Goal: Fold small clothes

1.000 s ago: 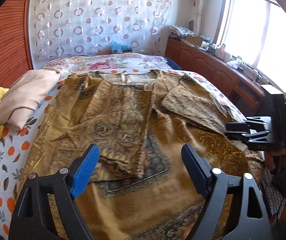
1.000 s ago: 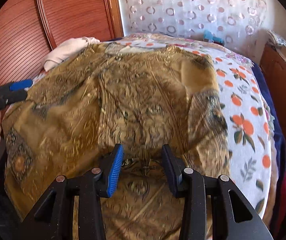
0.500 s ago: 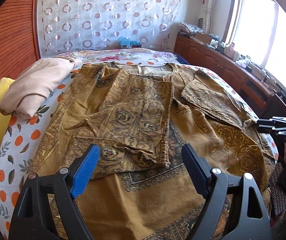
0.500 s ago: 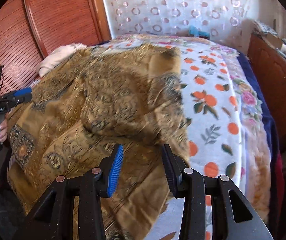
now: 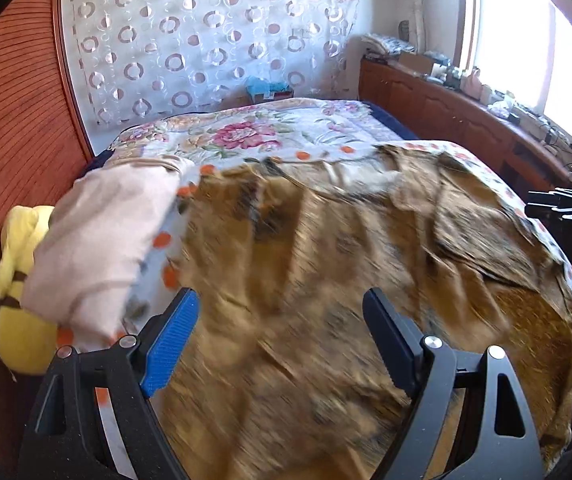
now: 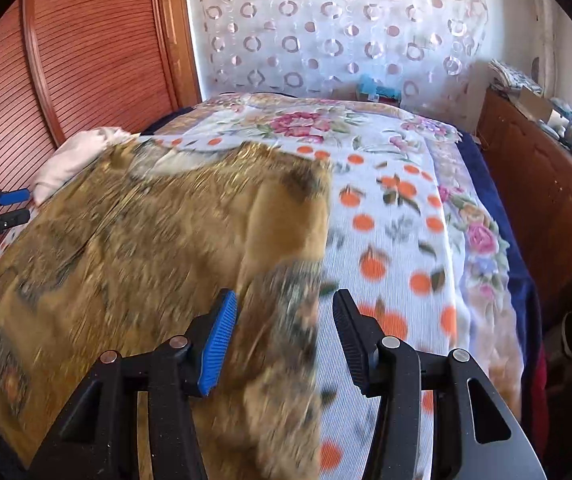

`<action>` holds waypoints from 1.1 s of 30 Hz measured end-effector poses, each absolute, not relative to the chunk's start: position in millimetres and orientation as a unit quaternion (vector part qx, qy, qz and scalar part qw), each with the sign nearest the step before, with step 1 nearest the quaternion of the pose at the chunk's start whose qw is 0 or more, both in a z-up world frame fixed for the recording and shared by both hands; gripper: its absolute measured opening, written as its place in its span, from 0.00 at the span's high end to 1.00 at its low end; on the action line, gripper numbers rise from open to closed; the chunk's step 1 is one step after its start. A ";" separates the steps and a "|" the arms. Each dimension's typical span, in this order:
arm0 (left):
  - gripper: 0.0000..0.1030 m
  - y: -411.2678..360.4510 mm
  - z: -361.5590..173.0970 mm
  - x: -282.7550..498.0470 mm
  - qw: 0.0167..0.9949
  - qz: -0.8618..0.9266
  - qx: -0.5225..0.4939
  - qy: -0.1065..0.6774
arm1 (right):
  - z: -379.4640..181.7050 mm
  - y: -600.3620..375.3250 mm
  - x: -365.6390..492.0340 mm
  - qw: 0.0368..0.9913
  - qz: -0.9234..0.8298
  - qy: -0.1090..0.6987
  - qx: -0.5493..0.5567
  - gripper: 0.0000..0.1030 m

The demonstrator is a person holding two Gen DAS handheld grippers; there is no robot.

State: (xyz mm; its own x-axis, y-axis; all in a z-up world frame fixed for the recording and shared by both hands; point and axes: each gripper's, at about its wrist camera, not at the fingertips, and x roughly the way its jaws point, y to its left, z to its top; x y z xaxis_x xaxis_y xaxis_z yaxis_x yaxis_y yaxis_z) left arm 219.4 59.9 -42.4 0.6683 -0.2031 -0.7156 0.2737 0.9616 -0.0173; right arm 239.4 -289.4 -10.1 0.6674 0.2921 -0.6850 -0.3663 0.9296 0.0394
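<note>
- Golden-brown patterned fabric garment [image 5: 346,280] lies spread on orange-print bedsheet [image 6: 398,240].
- Left gripper [image 5: 282,336] gapes wide above garment, gripping nothing.
- Right gripper [image 6: 286,336] opening; garment's edge between jaws, pads clear.

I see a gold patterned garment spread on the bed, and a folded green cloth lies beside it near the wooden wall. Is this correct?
Not quite: the folded cloth beside the gold patterned garment is pale pink-beige, not green, as the left wrist view shows. It does lie on the bed near the wooden wall.
</note>
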 end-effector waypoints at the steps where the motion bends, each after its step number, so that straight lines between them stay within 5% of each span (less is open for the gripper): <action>1: 0.18 64.6 -41.6 228.8 0.911 -0.130 0.046 0.388 | -9.3 -287.4 248.2 0.910 0.181 0.369 -0.050 0.49; 22: 0.25 61.0 -79.3 359.8 0.862 -0.158 0.060 0.478 | -34.5 -254.9 393.5 0.889 0.193 0.409 -0.065 0.43; 25: 0.42 57.9 -81.8 362.1 0.859 -0.162 0.073 0.481 | -39.9 -252.3 397.5 0.888 0.193 0.410 -0.073 0.43; 29: 0.81 67.6 -78.1 361.8 0.859 -0.169 0.078 0.477 | -39.9 -248.7 400.1 0.888 0.197 0.407 -0.079 0.43; 33: 0.90 90.7 -64.4 366.8 0.866 -0.154 0.070 0.469 | -39.9 -250.9 400.5 0.888 0.199 0.407 -0.077 0.43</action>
State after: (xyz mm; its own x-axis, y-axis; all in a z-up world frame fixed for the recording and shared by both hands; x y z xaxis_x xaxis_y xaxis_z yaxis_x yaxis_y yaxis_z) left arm 366.8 90.7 -64.4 0.5115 -0.2012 -0.8354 0.3335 0.9425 -0.0228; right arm 400.5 -250.9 -39.9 0.5896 0.2911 -0.7534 -0.4160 0.9090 0.0257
